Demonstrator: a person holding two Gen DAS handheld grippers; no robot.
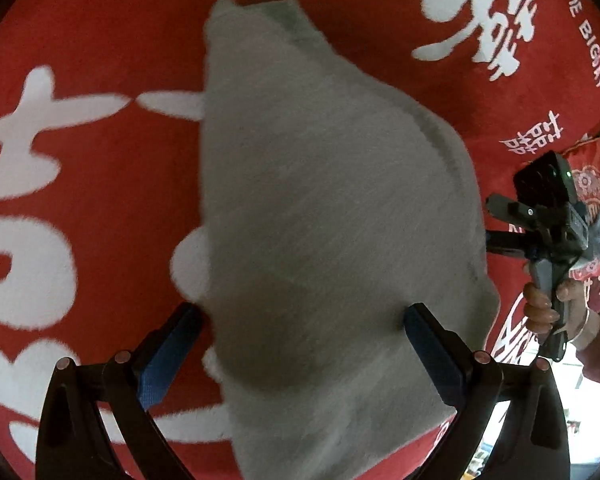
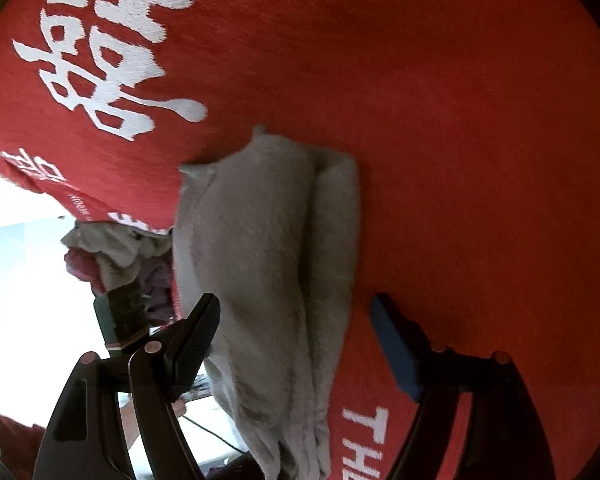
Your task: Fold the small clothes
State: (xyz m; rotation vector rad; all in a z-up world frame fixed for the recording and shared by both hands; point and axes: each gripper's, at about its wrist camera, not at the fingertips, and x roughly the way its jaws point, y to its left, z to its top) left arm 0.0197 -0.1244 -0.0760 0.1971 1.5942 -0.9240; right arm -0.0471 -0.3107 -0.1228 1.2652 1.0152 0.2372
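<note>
Two grippers, left [image 1: 300, 320] and right [image 2: 296, 328], hold fingers spread, gripping nothing; grey cloth [image 1: 320, 208] lies on red surface [image 1: 100, 40]; pinching one layer could drag folds apart.

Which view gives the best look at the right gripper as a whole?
The left wrist view: the right gripper appears from outside at the right edge, with its body, camera block and the hand holding it. The right wrist view shows only its own two fingers, spread open around the grey garment.

Home: red printed bedspread [image 1: 100, 40], laundry pile [image 2: 116, 252]
</note>
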